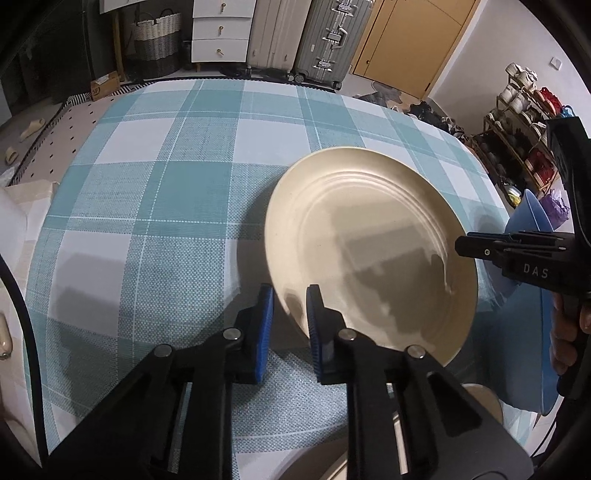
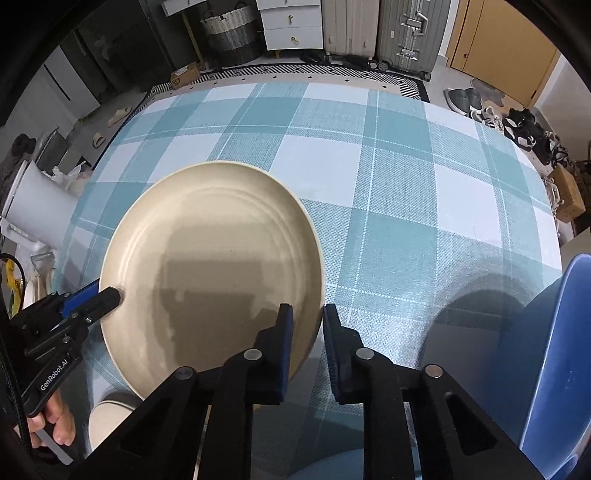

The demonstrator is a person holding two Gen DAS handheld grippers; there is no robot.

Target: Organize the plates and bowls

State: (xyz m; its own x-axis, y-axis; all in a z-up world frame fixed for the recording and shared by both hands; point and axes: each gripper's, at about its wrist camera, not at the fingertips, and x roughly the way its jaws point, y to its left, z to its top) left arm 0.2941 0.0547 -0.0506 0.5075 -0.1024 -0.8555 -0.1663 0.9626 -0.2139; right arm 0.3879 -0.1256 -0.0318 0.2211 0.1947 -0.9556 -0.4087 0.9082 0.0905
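- The left claw [image 1: 290, 306] is gripping the near-left rim of the cream plate [image 1: 369, 236], one blue pad sitting under the rim and the other over the inner face.
- The right claw [image 2: 306, 325] is clamping the same cream plate [image 2: 210, 266] on its opposite edge, with the rim sitting between its two blue pads [image 2: 286, 343].
- The cream plate is sitting over the middle of the table [image 2: 406, 177], which is wearing a teal and white checked cloth; whether the plate is touching the cloth or hanging just above it, I cannot tell.
- A blue dish [image 2: 554, 350] is standing at the right edge of the table, near the right claw and apart from the plate.
- A second cream dish [image 2: 109, 413] is peeking out at the near edge, partly hidden behind the claws.
- A person's hand [image 2: 55, 421] is wrapping the handle of the left claw in the right wrist view.
- Two suitcases [image 1: 306, 33], a white drawer unit [image 1: 221, 33] and a woven basket [image 1: 155, 40] are standing on the floor beyond the table.
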